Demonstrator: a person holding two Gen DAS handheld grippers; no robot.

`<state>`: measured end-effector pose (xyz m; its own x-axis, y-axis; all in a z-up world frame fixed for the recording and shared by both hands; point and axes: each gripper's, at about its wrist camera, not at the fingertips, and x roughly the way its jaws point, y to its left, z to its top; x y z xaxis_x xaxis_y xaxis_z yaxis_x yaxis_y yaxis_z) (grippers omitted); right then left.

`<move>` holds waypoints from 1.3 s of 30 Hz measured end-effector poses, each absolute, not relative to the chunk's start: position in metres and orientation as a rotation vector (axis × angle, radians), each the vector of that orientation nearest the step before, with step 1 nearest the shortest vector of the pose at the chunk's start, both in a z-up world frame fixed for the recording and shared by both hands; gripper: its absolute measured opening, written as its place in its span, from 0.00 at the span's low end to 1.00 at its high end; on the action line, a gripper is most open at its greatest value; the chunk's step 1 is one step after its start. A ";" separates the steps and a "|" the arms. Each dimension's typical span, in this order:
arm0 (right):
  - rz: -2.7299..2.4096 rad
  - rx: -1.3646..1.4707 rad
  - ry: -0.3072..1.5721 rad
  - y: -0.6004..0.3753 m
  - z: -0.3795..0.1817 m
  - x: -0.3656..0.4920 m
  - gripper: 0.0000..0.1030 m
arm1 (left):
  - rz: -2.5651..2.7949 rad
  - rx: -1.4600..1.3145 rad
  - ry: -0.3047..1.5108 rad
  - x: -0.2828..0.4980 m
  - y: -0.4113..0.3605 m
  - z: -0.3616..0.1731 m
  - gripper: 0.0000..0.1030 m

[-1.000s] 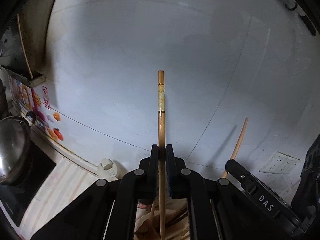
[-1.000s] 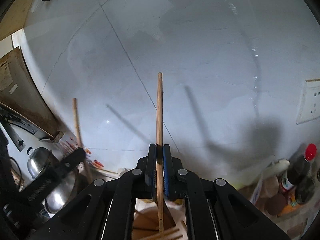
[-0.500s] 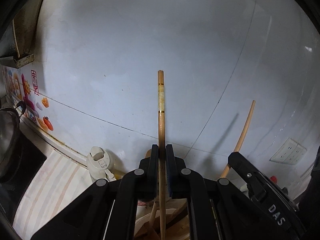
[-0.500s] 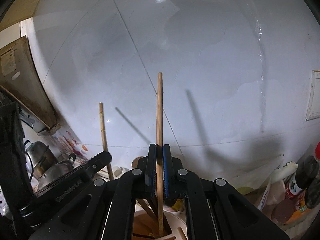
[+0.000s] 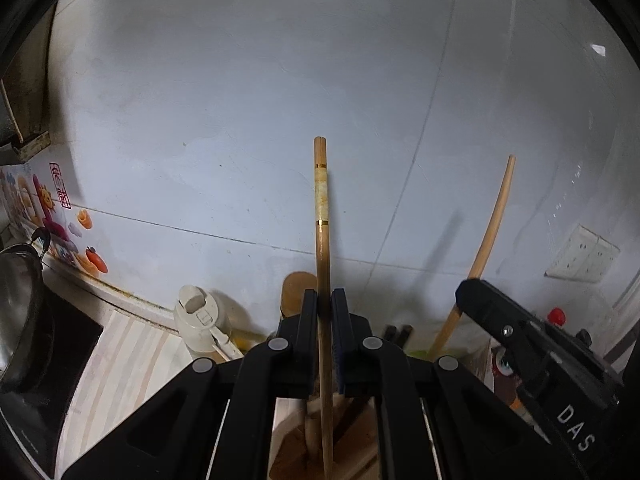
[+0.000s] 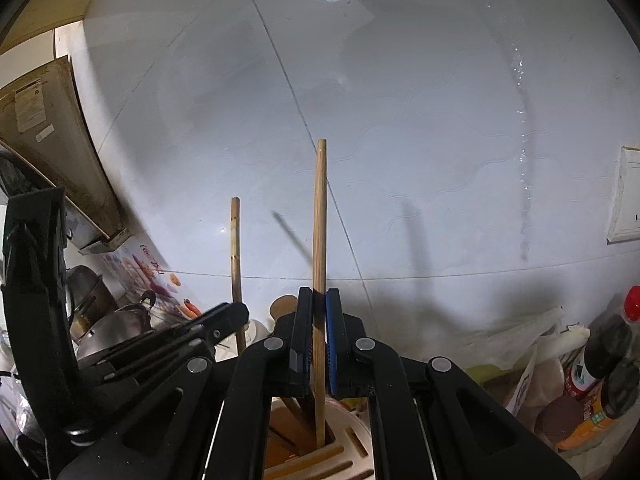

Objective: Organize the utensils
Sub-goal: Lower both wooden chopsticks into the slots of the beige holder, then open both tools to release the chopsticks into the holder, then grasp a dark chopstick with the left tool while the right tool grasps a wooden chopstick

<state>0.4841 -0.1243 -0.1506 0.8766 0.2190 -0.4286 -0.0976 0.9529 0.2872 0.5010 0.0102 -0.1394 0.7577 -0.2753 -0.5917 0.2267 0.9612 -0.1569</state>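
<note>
Pale grey tiled wall fills the bkgd, w/ a round cream utensil holder low in front. Left gripper pinches a gold-banded wooden chopstick upright, lower end down among the holder's sticks. Right gripper clamps a plain wooden chopstick, tip inside a holder slot.

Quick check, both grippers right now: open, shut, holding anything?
Left gripper: shut on the banded chopstick.
Right gripper: shut on the plain chopstick, whose lower end sits in the utensil holder.
</note>
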 end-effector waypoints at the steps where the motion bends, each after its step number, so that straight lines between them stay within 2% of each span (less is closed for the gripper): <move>1: 0.167 0.263 0.475 -0.125 -0.150 0.483 0.06 | -0.273 -0.069 0.656 0.499 0.009 -0.139 0.05; 8: 0.181 0.260 0.504 -0.130 -0.151 0.477 0.06 | -0.273 -0.067 0.675 0.487 0.014 -0.142 0.05; 12: 0.238 0.234 0.589 -0.127 -0.153 0.480 0.07 | -0.261 -0.083 0.701 0.476 0.021 -0.134 0.09; 13: 0.252 0.231 0.610 -0.126 -0.154 0.481 0.08 | -0.259 -0.095 0.703 0.472 0.024 -0.131 0.10; 14: 0.270 0.227 0.632 -0.126 -0.154 0.480 0.14 | -0.258 -0.116 0.700 0.467 0.028 -0.127 0.14; 15: 0.275 0.225 0.643 -0.127 -0.153 0.478 0.22 | -0.250 -0.125 0.694 0.462 0.032 -0.123 0.27; 16: 0.271 0.227 0.645 -0.130 -0.152 0.476 0.39 | -0.224 -0.127 0.688 0.455 0.035 -0.118 0.39; 17: 0.270 0.234 0.645 -0.133 -0.149 0.472 0.51 | -0.195 -0.132 0.685 0.450 0.039 -0.114 0.73; 18: 0.271 0.244 0.640 -0.137 -0.146 0.468 0.54 | -0.167 -0.138 0.679 0.444 0.043 -0.111 0.95; 21: 0.248 0.259 0.640 -0.148 -0.135 0.454 0.58 | -0.106 -0.148 0.660 0.422 0.056 -0.104 0.97; 25: 0.193 0.281 0.666 -0.172 -0.128 0.425 0.78 | -0.021 -0.098 0.683 0.398 0.061 -0.105 1.00; 26: 0.166 0.278 0.677 -0.178 -0.129 0.415 0.80 | -0.003 -0.084 0.690 0.390 0.060 -0.107 1.00; 33: -0.006 0.317 0.794 -0.228 -0.163 0.351 0.87 | -0.059 -0.078 0.793 0.343 0.043 -0.142 1.00; 35: -0.061 0.304 0.831 -0.245 -0.179 0.335 0.90 | -0.075 -0.068 0.842 0.334 0.032 -0.162 1.00; 39: -0.130 0.295 0.936 -0.272 -0.224 0.310 0.90 | -0.104 0.003 0.959 0.324 0.003 -0.211 1.00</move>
